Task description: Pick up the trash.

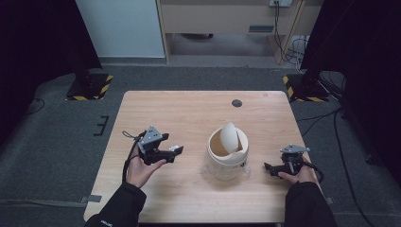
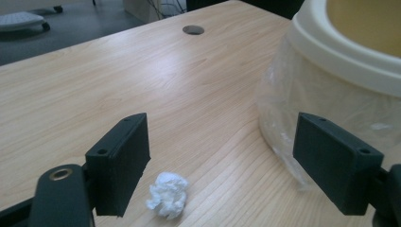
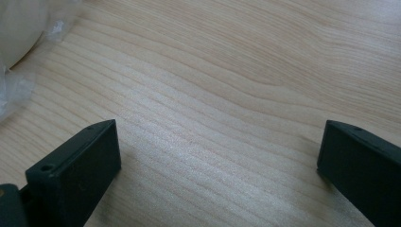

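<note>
In my left gripper view the white bin [image 2: 340,52] is cut off by the top and right edges, so I can't see its lid. In my right gripper view only a blurry bit of it sits in the upper left corner. From the high view, the paper ball [image 1: 176,148] is too small to make out.

High view overhead facing forward-down, both gripper views low, close, sharing the bin [image 1: 228,151] and tabletop [image 1: 189,113]
</note>
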Demonstrator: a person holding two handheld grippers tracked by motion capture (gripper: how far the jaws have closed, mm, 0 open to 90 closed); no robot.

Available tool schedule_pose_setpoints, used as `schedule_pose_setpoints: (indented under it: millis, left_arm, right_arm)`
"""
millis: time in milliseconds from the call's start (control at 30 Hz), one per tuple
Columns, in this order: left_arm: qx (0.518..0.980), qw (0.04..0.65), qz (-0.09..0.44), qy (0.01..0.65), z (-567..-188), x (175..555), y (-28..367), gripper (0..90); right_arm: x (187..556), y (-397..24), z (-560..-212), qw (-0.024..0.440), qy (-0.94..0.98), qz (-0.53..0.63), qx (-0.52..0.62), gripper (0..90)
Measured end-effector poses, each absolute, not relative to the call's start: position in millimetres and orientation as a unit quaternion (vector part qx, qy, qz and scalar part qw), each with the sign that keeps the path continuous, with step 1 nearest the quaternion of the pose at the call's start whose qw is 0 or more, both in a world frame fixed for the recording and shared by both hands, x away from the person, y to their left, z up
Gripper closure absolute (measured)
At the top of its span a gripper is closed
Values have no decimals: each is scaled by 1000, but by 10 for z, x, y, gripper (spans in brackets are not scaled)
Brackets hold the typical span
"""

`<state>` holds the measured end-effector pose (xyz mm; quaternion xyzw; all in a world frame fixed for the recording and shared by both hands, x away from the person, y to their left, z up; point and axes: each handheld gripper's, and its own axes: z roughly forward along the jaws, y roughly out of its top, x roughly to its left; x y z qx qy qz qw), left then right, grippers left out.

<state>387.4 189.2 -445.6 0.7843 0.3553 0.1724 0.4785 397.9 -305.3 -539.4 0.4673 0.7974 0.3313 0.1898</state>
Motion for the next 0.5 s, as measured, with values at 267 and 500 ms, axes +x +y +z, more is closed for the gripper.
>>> schedule_pose_setpoints:
  millis: [267,500]
  left_arm:
    - [793,448,171,377,-4688,3974,1955,197]
    - [803,418,169,389,-4882,4050,1971,219]
  right_arm:
    - [3979,-3052,-5394,190,798,331,467,4]
    - [3978,-3049,-5394,189,798,331,466,5]
